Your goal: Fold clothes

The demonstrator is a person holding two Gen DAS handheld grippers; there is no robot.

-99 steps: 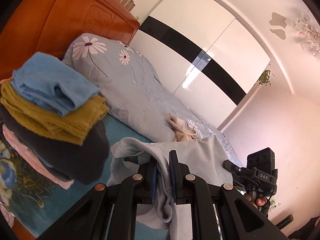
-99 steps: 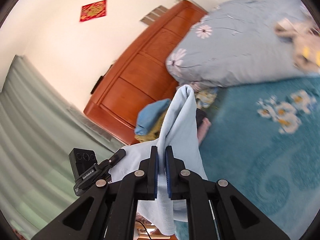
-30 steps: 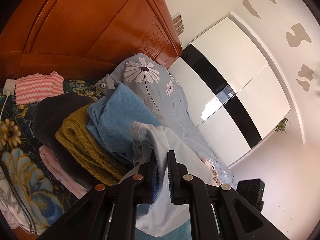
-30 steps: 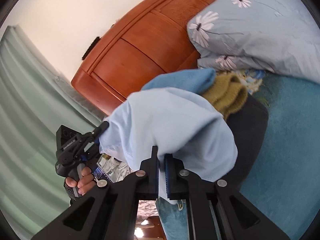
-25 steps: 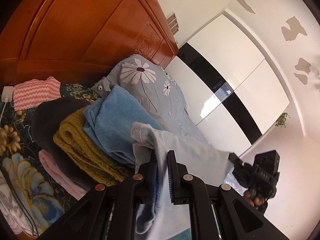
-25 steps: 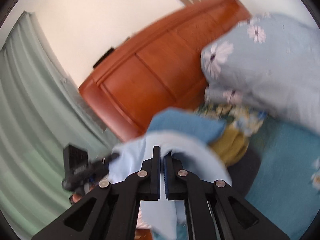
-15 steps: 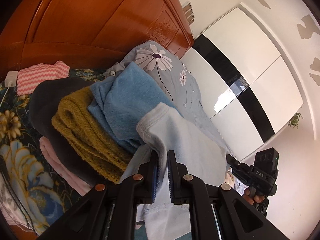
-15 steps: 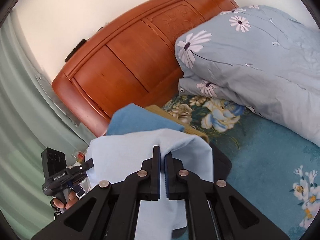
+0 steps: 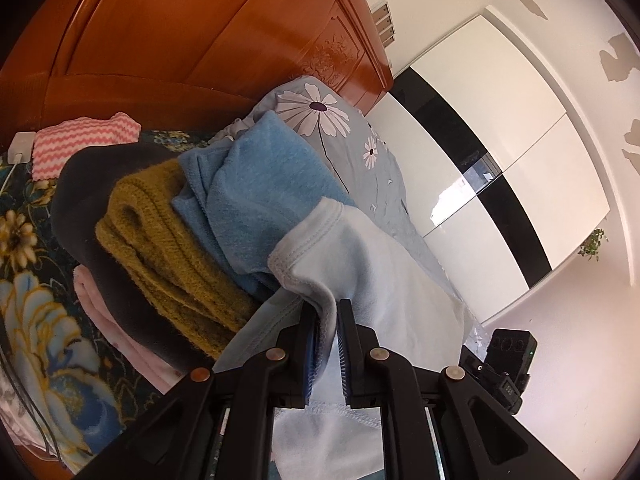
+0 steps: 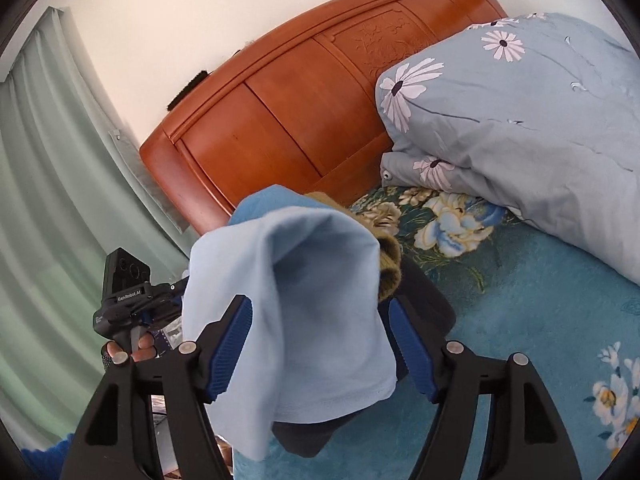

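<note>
Pale-blue garment (image 10: 320, 300) draped atop folded stack (image 9: 168, 240), dead ahead of both jaws; left gripper (image 9: 329, 344) pinches near hem, right gripper (image 10: 320, 344) spread wide, cloth between fingers.

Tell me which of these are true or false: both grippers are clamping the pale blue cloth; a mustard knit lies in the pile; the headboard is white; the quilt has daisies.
1. Both grippers clamp the light blue garment. False: the left gripper is shut on it, while the right gripper is open, jaws wide apart.
2. A mustard knit lies in the stack. True.
3. The headboard is white. False: it is reddish-brown wood.
4. The grey-blue quilt has daisy prints. True.
</note>
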